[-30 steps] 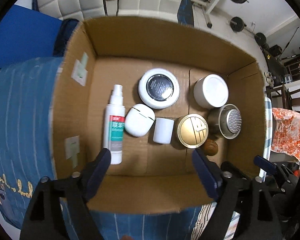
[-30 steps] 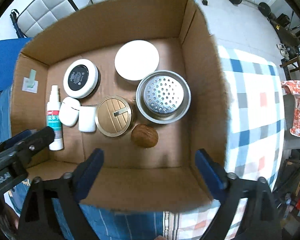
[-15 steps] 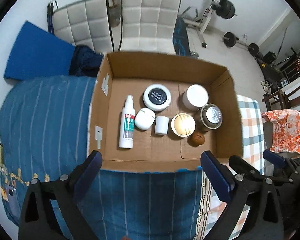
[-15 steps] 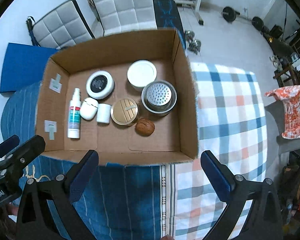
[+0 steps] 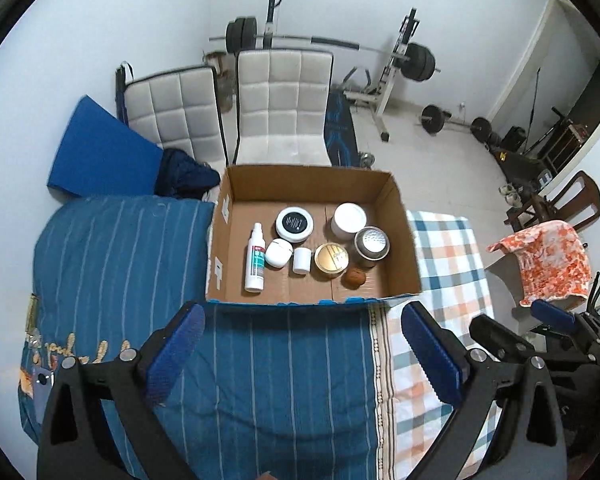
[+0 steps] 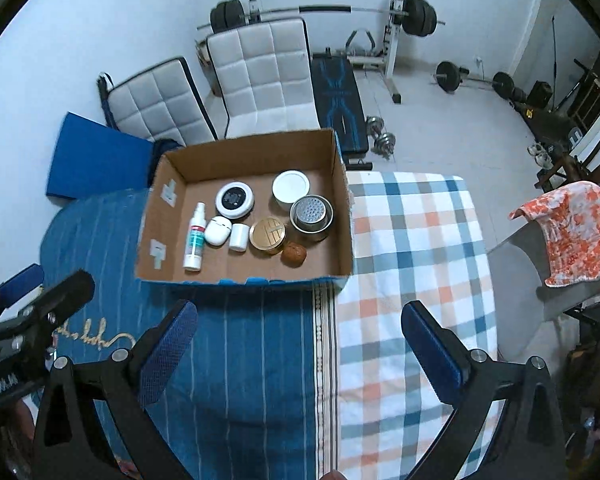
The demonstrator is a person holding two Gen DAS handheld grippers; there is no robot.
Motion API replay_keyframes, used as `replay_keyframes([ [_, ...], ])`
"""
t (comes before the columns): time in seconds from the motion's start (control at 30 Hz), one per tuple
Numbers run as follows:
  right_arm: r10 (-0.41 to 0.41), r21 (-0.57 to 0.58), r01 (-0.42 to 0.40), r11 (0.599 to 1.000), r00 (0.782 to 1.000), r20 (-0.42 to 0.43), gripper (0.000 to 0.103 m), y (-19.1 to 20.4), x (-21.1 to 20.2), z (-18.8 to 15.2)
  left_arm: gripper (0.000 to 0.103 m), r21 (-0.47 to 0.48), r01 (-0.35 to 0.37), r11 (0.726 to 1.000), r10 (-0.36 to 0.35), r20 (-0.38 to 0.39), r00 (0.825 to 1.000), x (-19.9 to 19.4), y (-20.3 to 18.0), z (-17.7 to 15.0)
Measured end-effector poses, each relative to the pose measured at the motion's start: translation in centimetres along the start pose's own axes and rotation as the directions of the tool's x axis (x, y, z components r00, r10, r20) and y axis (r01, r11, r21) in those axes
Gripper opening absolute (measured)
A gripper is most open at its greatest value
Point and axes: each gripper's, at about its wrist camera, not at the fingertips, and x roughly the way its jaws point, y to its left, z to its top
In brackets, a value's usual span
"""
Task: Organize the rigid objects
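Eight small objects sit inside the cardboard box (image 5: 404, 240) at frame centre, free blue bedspread (image 5: 112, 248) left, checked cloth (image 6: 412, 240) right. Left gripper (image 5: 304, 344) and right gripper (image 6: 298, 338) are both wide open, holding nothing, below the box.

Both cameras look steeply down from well above a table, each along its own pair of blue-padded fingers at the bottom of the frame. The left wrist view sits over the blue striped cloth (image 5: 112, 248), facing the cardboard box (image 5: 400, 240) ahead. The right wrist view hangs further right, over the checked cloth (image 6: 412, 240). Both share the box, both cloths, the two white chairs (image 6: 260, 76) and the barbell rack (image 5: 396, 68) at the far wall.
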Motion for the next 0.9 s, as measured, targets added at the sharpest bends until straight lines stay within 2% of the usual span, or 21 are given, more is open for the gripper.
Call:
replay_keyframes([
  [0.17, 0.030, 0.005, -0.030, 1.000, 0.999, 0.039, 0.103, -0.3, -5.2, -2.8, 0.101, 0.009, -0.032, 0.999, 0.032, 0.054, 0.998, -4.5, -0.2, -1.5],
  [0.43, 0.020, -0.010, -0.019, 1.000, 0.995, 0.095, 0.103, -0.3, -11.6, -6.5, 0.101, 0.015, -0.053, 0.998, 0.052, 0.085, 0.995, -8.7, -0.2, -3.0],
  [0.67, 0.014, -0.007, -0.013, 1.000, 0.995, 0.099, 0.103, -0.6, -14.1, -7.8, 0.101, 0.030, -0.055, 0.998, 0.051, 0.117, 0.992, -10.6, -0.7, -3.8],
  [0.9, -0.004, 0.013, 0.002, 1.000, 0.993, 0.121, 0.103, -1.0, -14.0, -6.8, 0.101, 0.030, -0.089, 0.996, 0.083, 0.157, 0.984, -10.3, -0.9, -3.4],
])
